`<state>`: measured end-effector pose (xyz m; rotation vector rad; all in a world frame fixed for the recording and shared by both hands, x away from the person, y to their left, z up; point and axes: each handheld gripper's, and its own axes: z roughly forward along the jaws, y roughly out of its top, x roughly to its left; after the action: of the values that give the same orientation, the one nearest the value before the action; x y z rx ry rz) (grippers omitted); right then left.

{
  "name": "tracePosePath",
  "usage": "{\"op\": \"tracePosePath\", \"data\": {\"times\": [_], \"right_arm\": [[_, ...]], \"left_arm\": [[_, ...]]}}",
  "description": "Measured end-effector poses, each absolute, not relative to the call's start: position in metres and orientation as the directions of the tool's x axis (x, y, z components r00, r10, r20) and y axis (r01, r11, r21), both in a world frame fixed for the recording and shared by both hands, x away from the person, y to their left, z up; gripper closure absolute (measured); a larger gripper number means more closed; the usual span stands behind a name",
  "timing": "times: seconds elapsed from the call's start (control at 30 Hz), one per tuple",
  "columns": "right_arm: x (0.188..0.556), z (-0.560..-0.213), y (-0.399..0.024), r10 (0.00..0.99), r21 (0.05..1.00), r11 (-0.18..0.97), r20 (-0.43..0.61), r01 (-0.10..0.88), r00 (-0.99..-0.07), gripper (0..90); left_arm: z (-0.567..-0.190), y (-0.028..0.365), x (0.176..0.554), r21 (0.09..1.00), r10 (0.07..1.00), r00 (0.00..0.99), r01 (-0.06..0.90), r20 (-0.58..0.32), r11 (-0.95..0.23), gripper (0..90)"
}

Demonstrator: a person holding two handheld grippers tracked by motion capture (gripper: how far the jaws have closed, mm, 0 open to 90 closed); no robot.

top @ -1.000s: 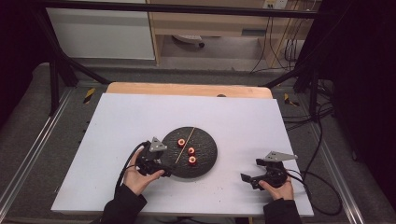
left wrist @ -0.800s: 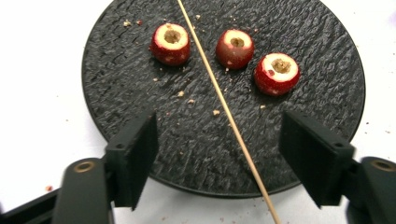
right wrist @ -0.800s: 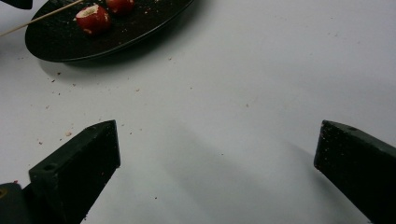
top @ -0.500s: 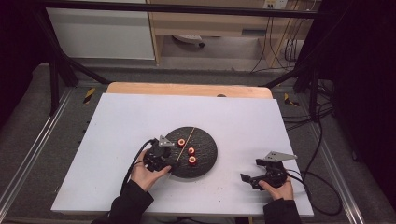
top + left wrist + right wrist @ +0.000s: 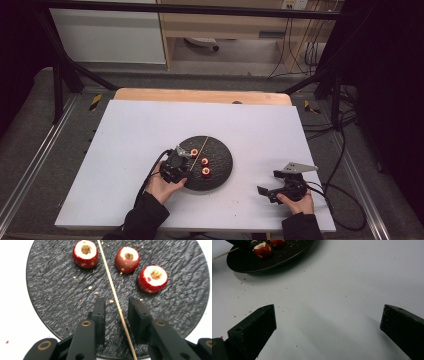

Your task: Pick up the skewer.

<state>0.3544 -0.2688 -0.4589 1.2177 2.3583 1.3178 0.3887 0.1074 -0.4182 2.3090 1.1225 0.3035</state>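
A round black slate plate (image 5: 57, 297) (image 5: 222, 152) holds three red cored fruits (image 5: 85, 253) (image 5: 129, 259) (image 5: 153, 278) and a thin wooden skewer (image 5: 107, 272) (image 5: 202, 146) lying across it. My left gripper (image 5: 116, 301) (image 5: 181, 159) hovers low over the plate's near left part. Its jaws have just been closing and now straddle the skewer's near half, with a gap still on both sides. My right gripper (image 5: 327, 315) (image 5: 270, 182) rests wide open over bare white table at the front right, with nothing between its jaws.
The white table board (image 5: 150, 130) carries scattered crumbs (image 5: 249, 311) near the plate. A wooden strip (image 5: 200, 95) runs along its far edge. Cables (image 5: 340, 200) trail off the right side, and metal rails (image 5: 30, 170) flank the table.
My left gripper has moved right from the plate's left rim to over the skewer, and its jaws have narrowed around it. The right gripper has stayed put.
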Motion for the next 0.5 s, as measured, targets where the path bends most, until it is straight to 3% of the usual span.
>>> {"op": "tracePosePath", "data": {"times": [0.5], "right_arm": [[0.3545, -0.4592, -0.2685, 0.724, 0.773, 0.275, 0.224, 0.571, -0.652, 0.9]], "left_arm": [[-0.4178, 0.0983, 0.3871, 0.530, 0.811, 0.585, 0.690, -0.007, -0.493, 82.2]]}}
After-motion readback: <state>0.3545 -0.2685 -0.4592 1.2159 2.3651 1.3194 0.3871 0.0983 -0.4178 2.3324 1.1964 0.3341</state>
